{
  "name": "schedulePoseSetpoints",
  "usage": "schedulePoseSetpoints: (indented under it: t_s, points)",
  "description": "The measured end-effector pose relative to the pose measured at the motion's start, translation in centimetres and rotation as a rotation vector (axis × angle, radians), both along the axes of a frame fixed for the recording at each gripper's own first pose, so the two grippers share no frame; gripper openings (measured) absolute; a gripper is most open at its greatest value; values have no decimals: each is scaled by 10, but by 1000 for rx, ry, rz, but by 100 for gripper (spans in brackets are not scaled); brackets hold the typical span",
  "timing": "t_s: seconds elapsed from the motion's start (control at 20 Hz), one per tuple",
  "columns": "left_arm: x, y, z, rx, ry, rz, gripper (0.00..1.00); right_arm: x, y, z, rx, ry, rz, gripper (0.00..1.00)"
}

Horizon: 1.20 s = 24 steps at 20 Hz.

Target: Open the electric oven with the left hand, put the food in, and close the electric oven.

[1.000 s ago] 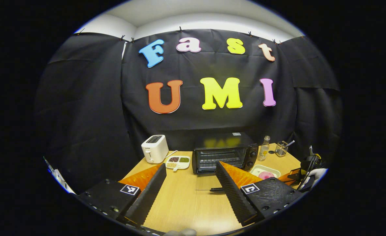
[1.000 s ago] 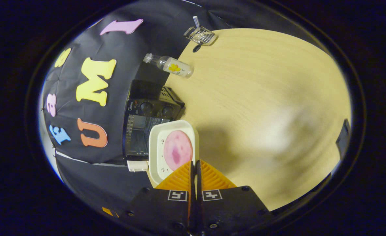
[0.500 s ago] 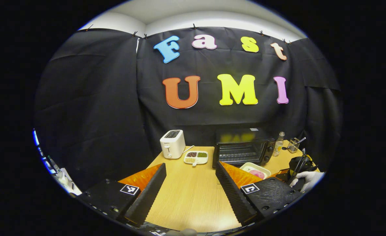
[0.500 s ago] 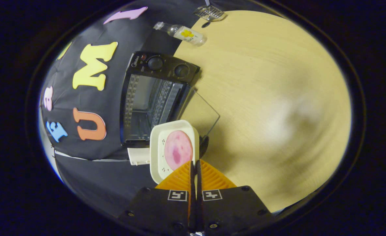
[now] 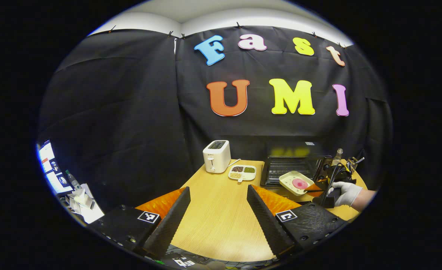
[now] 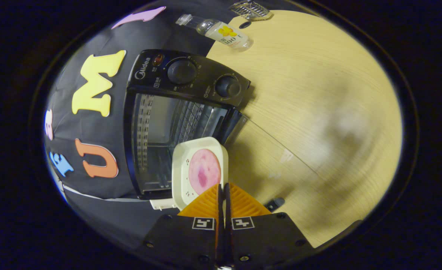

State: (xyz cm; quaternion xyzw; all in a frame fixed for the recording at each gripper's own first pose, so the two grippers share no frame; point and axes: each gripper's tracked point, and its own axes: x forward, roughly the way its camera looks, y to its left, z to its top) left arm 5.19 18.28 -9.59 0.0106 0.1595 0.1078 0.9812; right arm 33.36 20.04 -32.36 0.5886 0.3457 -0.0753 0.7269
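The left gripper (image 5: pixel 217 210) is hanging over the bench's (image 5: pixel 221 225) near edge, fingers wide and empty. The right gripper (image 6: pixel 222 191) is pinching the food tray (image 6: pixel 199 170) before the electric oven (image 6: pixel 176 123), whose door is standing open.

Electric oven (image 6: pixel 176 112): black, two knobs, wire rack inside, glass door (image 6: pixel 277 157) folded down flat. Food (image 6: pixel 204 171): pink round slice in a white rectangular tray (image 6: pixel 191 150), held raised before the oven's open mouth.

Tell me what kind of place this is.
Probably a staged kitchen booth for recording, not a real kitchen: a wooden table against a black cloth wall, with a toaster and an open electric oven on it.
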Motion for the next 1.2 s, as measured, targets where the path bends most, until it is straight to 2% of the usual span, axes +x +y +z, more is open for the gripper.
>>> schedulePoseSetpoints:
  t_s: [0.3,0.45,0.55,0.65,0.8,0.9,1.05,1.2]
  points:
    - [7,2,-7,-30,33,81,97,66,-24,7,-48,-69,-51,4]
    - [12,-3,-11,-48,40,100,97,86,-23,9,-68,-121,-28,4]
    - [18,-8,-14,-54,45,102,97,92,-18,16,-43,-168,-15,6]
    - [21,-10,-16,-57,47,97,97,96,-16,22,-5,-199,4,13]
    - [23,-12,-16,-71,42,85,97,92,-13,27,1,-227,12,31]
    - [23,-10,-14,-63,33,76,97,83,-19,29,-30,-230,17,54]
    - [21,-8,-9,-42,13,56,97,67,-23,41,-39,-241,40,58]
    - [15,-7,-6,-36,-11,36,97,46,-27,61,-99,-294,76,59]
